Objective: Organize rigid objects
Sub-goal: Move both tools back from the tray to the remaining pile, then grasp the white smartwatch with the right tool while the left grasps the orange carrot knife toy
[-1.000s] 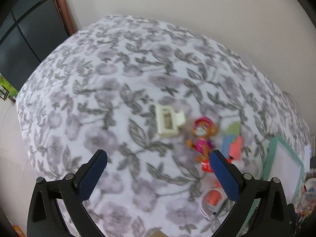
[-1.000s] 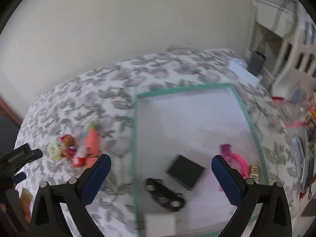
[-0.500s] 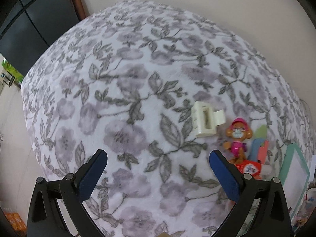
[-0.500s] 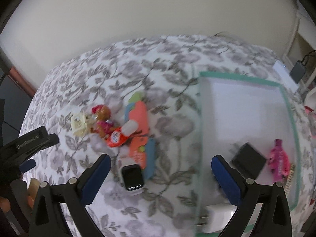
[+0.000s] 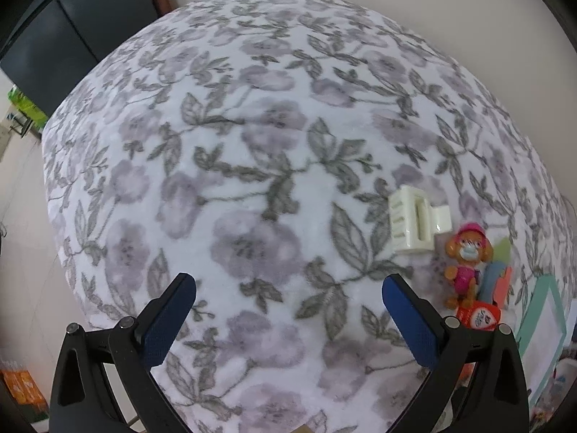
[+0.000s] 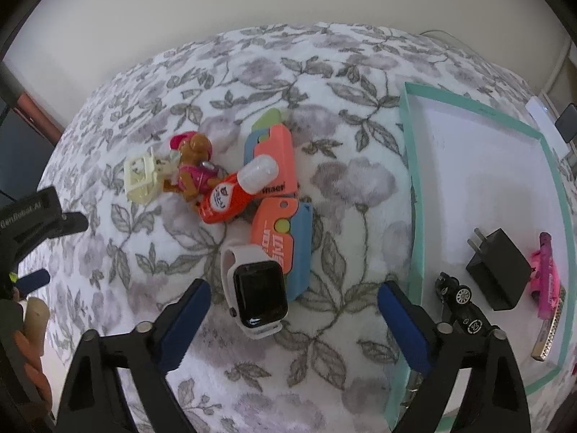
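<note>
Your right gripper (image 6: 294, 301), jaws just narrowing but wide, is hovering empty over the white-strapped smartwatch (image 6: 254, 290) lying beside the teal-rimmed tray (image 6: 409, 166). Your left gripper (image 5: 288, 294) is gaping empty.

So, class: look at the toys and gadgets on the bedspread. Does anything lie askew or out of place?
Yes. The orange bottle lies tipped over, leaning across the coral toy and against the toy figure. The watch rests loose beside them, while the tray already holds the charger and toy car.
</note>
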{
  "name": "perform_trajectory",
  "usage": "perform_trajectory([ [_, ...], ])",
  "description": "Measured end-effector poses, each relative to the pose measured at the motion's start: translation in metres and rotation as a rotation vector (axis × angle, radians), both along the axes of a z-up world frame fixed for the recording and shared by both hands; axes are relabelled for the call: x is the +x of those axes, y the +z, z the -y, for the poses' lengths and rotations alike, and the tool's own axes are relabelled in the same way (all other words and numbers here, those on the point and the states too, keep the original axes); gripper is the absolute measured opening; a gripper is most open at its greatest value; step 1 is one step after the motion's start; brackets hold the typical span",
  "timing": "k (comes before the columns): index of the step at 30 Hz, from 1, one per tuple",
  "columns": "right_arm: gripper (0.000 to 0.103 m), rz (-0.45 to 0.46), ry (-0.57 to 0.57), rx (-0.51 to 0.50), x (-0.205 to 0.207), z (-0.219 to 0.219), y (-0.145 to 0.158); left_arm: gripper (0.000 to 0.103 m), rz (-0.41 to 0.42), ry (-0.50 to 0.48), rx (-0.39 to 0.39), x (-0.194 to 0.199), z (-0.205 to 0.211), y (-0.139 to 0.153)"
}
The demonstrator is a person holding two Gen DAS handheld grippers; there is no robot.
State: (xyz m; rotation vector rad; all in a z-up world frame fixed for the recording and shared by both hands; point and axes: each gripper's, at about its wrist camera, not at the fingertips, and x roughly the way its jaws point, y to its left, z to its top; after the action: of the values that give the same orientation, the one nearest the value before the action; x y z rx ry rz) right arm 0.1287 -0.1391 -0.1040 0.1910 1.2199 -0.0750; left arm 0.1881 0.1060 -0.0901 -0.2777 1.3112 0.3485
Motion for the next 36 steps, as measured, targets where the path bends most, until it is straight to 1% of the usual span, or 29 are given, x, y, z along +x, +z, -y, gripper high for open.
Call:
perform_trajectory([
  [1, 0.087, -0.005, 0.002, -0.006, 0.0, -0.001, -0.001, 0.103, -0.006, -0.014, -0.005, 0.001, 0.003, -0.002],
  [7, 0.074, -0.021, 0.017, -0.013, -0.001, -0.004, -0.005, 0.103, -0.039, -0.047, -0.006, 0.004, 0.015, -0.011],
  [9, 0.073, -0.02, 0.017, -0.008, -0.001, -0.004, -0.005, 0.103, -0.042, -0.062, -0.001, 0.004, 0.021, -0.011],
  [11, 0.064, -0.021, 0.02, 0.008, -0.001, -0.004, -0.006, 0.103, -0.045, -0.085, -0.002, 0.004, 0.03, -0.011],
  [12, 0.057, -0.024, 0.02, 0.015, -0.001, -0.004, -0.006, 0.103, -0.046, -0.103, -0.012, 0.004, 0.036, -0.011],
  [17, 0.047, -0.026, 0.02, 0.053, -0.001, -0.003, -0.006, 0.103, -0.06, -0.172, -0.048, 0.001, 0.058, -0.012],
  [18, 0.044, -0.023, 0.02, 0.058, -0.001, -0.003, -0.005, 0.103, -0.066, -0.182, -0.053, 0.001, 0.062, -0.014],
  [21, 0.036, -0.02, 0.026, 0.077, -0.001, -0.002, -0.004, 0.103, -0.085, -0.191, -0.074, -0.001, 0.068, -0.018],
  [23, 0.033, -0.021, 0.028, 0.089, -0.001, -0.002, -0.004, 0.103, -0.095, -0.195, -0.088, -0.005, 0.074, -0.02],
  [25, 0.032, -0.02, 0.03, 0.092, -0.001, -0.001, -0.003, 0.103, -0.104, -0.197, -0.099, -0.006, 0.076, -0.022],
  [29, 0.031, -0.015, 0.009, 0.123, -0.003, 0.008, 0.0, 0.103, -0.098, -0.215, -0.093, -0.008, 0.085, -0.022],
  [32, 0.03, -0.005, -0.01, 0.139, -0.004, 0.016, 0.003, 0.103, -0.082, -0.258, -0.078, -0.007, 0.099, -0.02],
  [34, 0.024, -0.002, -0.019, 0.149, -0.004, 0.02, 0.004, 0.103, -0.077, -0.28, -0.077, -0.007, 0.107, -0.019],
  [36, 0.024, -0.001, -0.036, 0.16, -0.004, 0.025, 0.005, 0.103, -0.07, -0.3, -0.085, -0.007, 0.116, -0.018],
])
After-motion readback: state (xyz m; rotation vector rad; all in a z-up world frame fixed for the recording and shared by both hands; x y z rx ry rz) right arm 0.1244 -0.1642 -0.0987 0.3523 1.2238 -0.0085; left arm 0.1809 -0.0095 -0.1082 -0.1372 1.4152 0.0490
